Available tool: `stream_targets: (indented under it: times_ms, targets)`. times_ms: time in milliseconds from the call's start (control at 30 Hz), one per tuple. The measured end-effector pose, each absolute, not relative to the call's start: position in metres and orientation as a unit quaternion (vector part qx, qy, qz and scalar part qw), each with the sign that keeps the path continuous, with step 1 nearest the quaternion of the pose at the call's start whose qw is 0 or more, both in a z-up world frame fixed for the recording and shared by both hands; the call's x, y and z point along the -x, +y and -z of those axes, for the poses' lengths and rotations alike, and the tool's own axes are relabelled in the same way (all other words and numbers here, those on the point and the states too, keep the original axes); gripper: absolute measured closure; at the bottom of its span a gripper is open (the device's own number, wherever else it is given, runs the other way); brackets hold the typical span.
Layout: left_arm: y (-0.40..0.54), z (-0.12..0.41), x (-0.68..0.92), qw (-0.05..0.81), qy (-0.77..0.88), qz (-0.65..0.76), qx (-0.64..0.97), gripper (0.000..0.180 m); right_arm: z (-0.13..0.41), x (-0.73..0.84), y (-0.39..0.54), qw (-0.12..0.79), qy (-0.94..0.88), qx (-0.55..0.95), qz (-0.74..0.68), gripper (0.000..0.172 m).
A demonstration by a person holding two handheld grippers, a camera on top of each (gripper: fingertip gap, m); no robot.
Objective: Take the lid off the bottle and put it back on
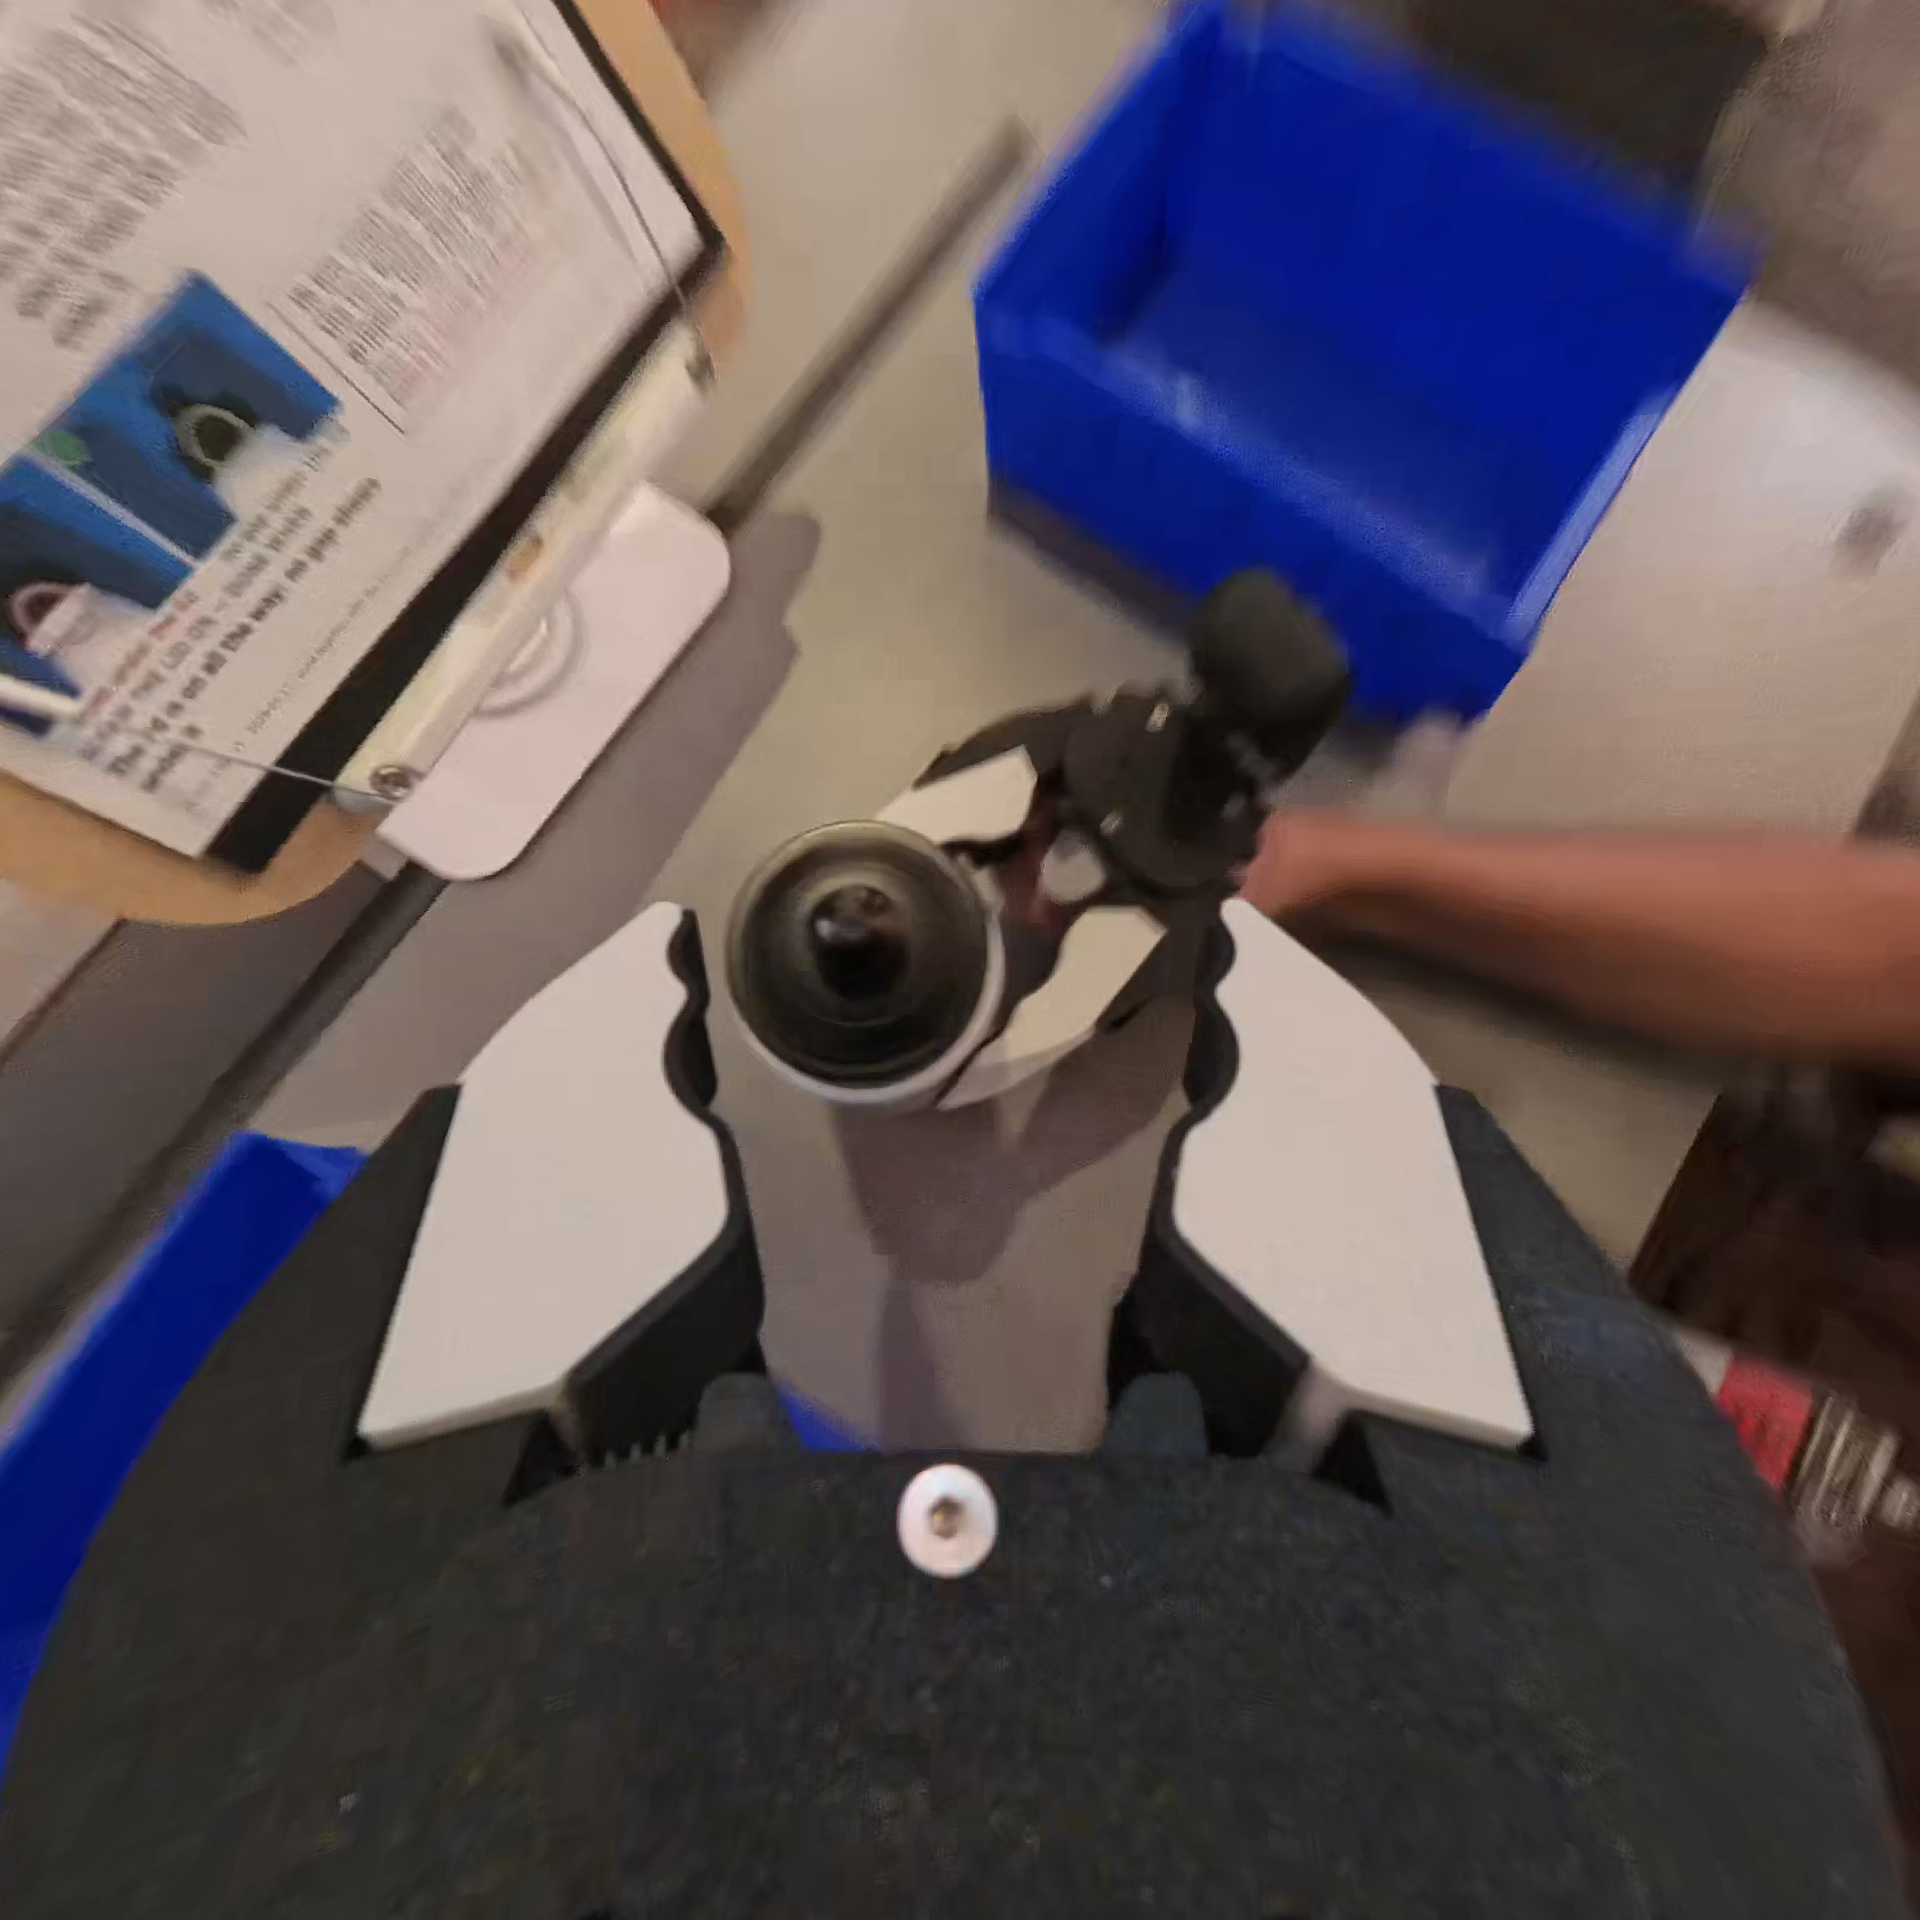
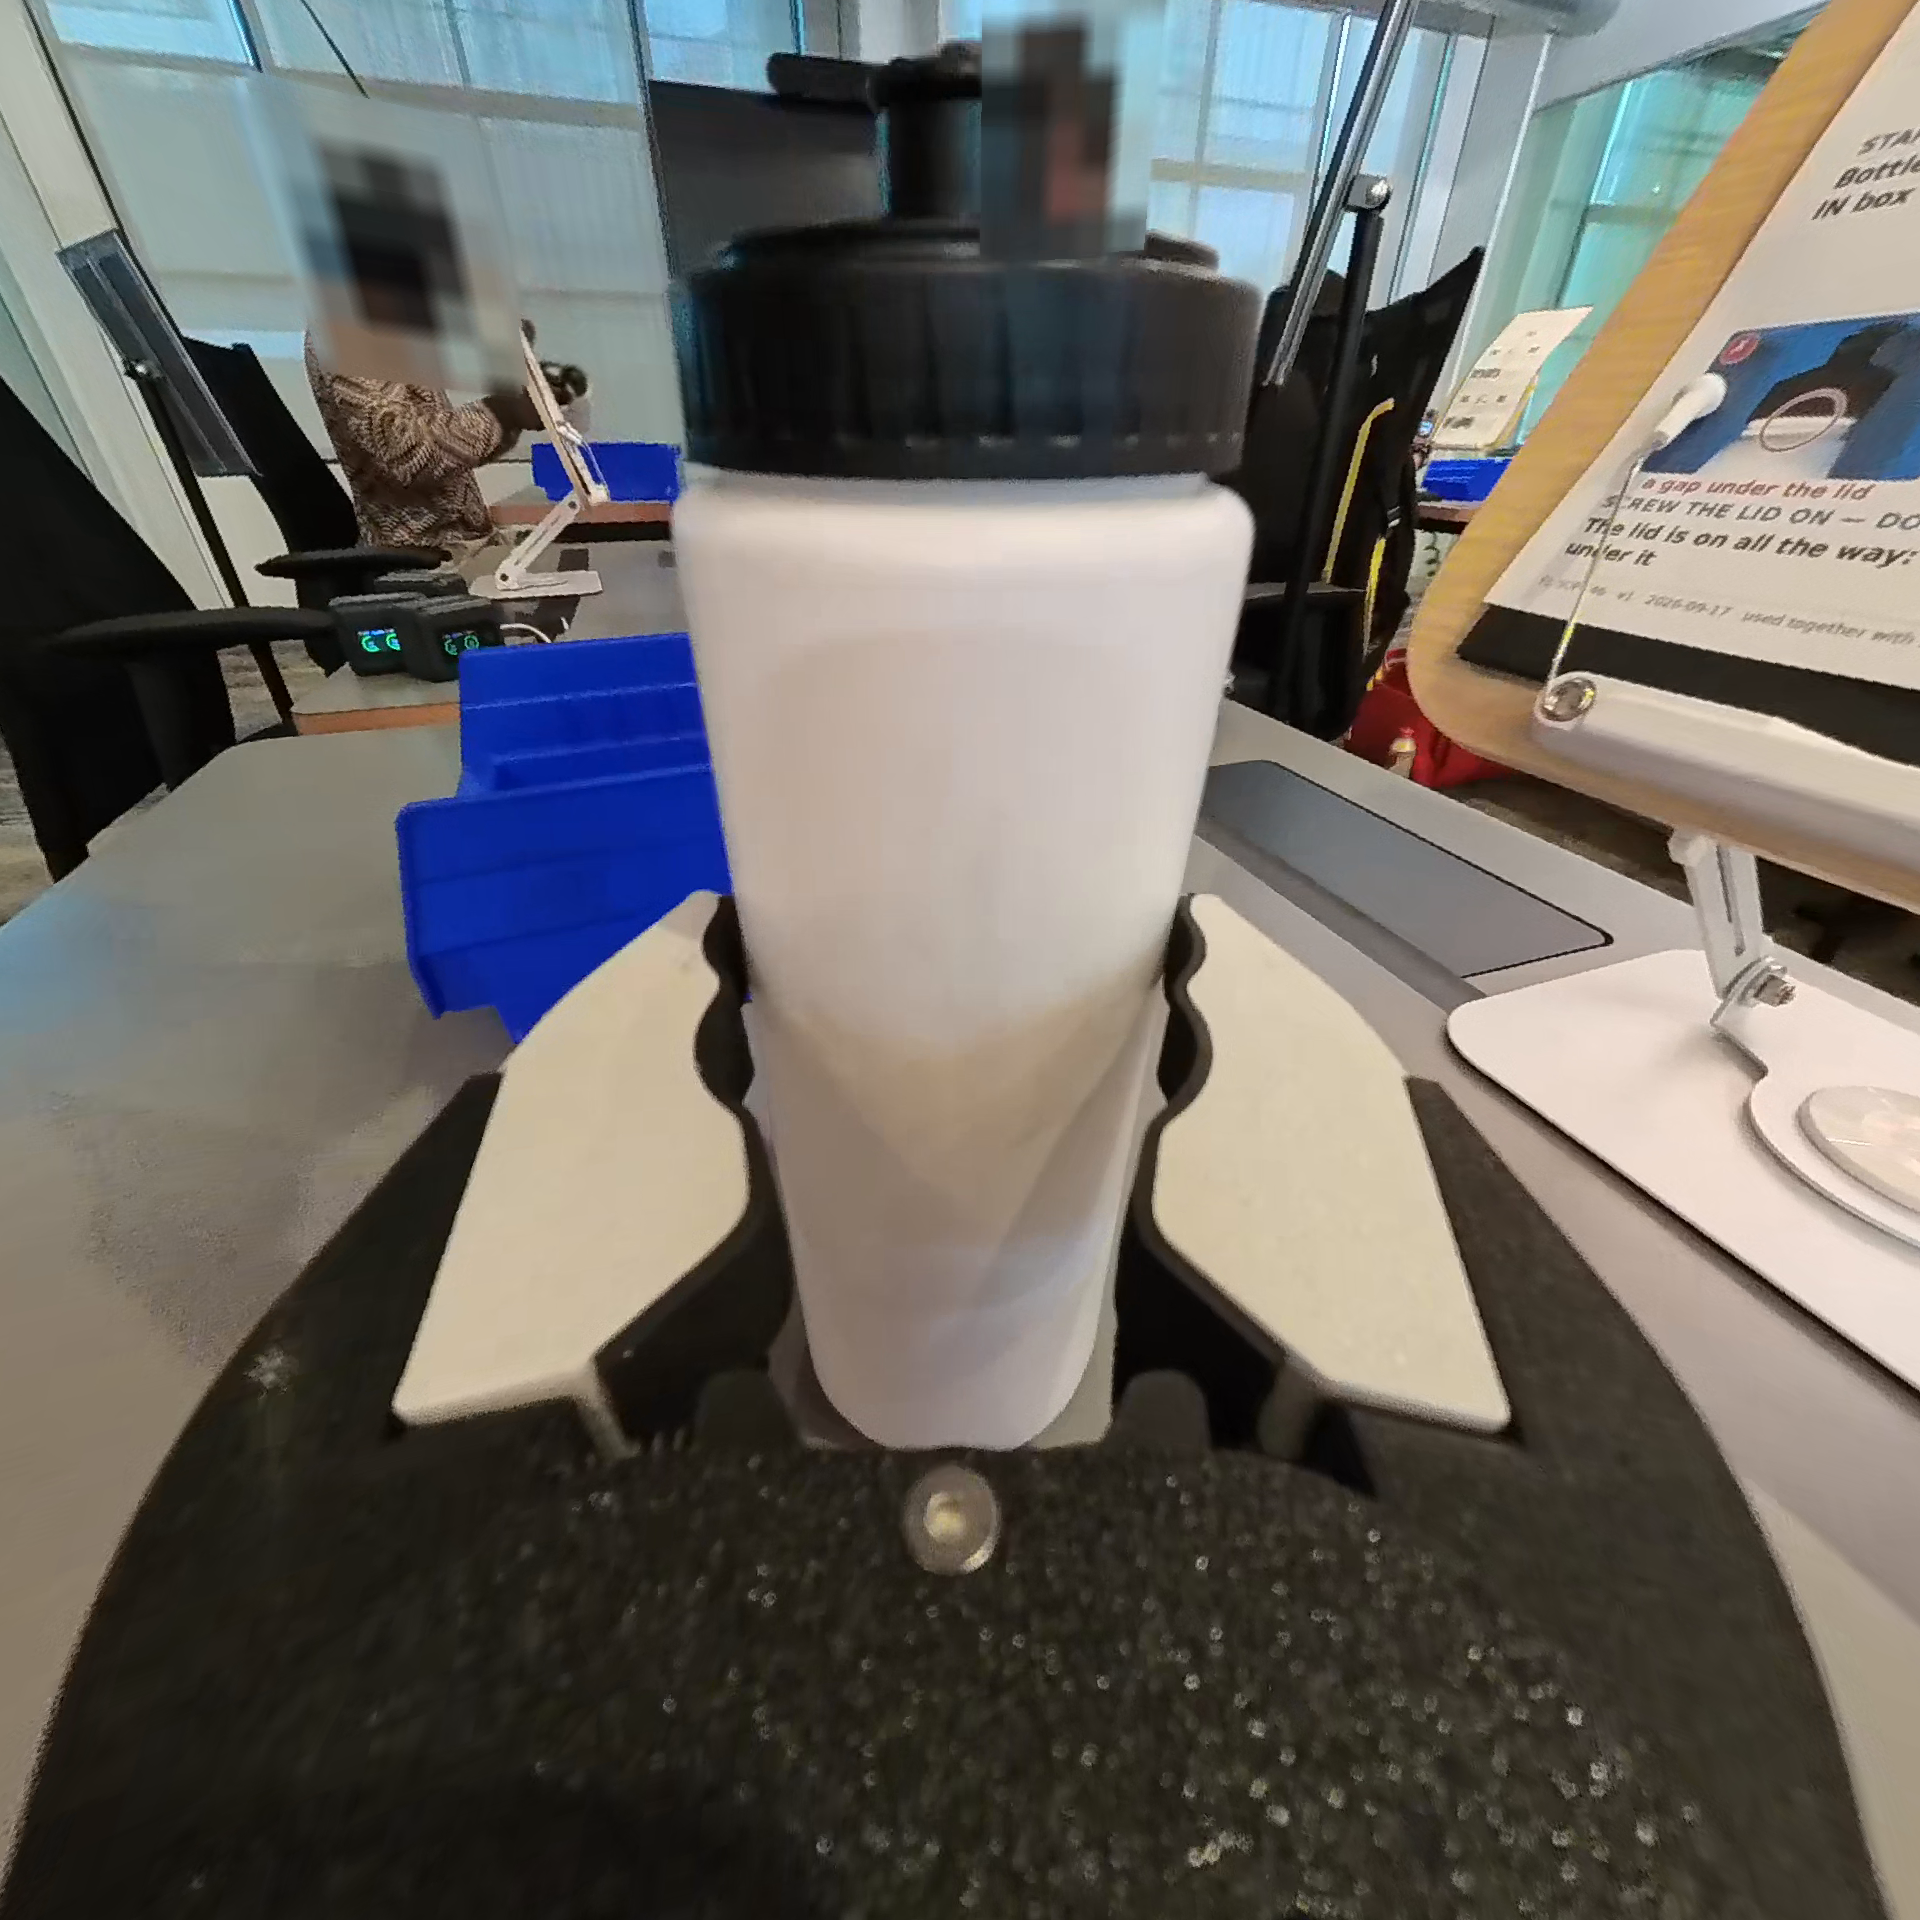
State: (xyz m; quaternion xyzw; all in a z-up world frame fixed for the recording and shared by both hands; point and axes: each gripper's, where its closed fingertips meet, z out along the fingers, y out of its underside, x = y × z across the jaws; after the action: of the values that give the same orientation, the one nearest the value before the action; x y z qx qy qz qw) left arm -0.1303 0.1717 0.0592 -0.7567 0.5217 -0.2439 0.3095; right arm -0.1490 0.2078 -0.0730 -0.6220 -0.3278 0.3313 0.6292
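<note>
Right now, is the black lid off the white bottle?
No. In the right wrist view the black lid sits on top of the white bottle, which the right gripper holds upright.

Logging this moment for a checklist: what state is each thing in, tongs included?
Bottle: white, upright, clamped low on its body.
Lid: black, on the bottle.
Right tongs: shut on the bottle, pads against both sides.
Left tongs: open above the lid, holding nothing.
Blue bin: open-topped, looks empty.
Instruction board: propped on its stand.
</note>
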Motion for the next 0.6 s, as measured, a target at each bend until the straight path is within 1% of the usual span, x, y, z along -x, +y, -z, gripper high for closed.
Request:
stream_targets:
  times_ms: [67,100,167,267,333,400,500,600]
  targets:
    - [0.138,-0.055,0.141,0.36,0.454,0.338,0.741,0.093,0.072,0.147,0.208,0.632,-0.32,0.623,-0.332,0.094]
    - [0.12,-0.041,0.148,0.372,0.423,0.374,0.737,0.094,0.072,0.146,0.208,0.632,-0.318,0.623,-0.332,0.094]
    - [0.09,0.005,0.159,0.376,0.362,0.421,0.742,0.099,0.072,0.142,0.209,0.631,-0.309,0.629,-0.332,0.094]
    - [0.055,0.08,0.172,0.355,0.285,0.466,0.759,0.106,0.071,0.137,0.209,0.629,-0.302,0.631,-0.34,0.095]
    - [0.041,0.107,0.182,0.352,0.253,0.479,0.763,0.108,0.071,0.134,0.208,0.628,-0.299,0.631,-0.344,0.095]
    - [0.037,0.112,0.191,0.357,0.249,0.472,0.766,0.107,0.071,0.133,0.208,0.627,-0.301,0.633,-0.341,0.095]
    - [0.042,0.111,0.199,0.4,0.279,0.44,0.754,0.108,0.071,0.13,0.21,0.629,-0.302,0.636,-0.328,0.095]
    - [0.041,0.125,0.202,0.4,0.311,0.405,0.761,0.11,0.066,0.124,0.211,0.637,-0.292,0.634,-0.328,0.095]
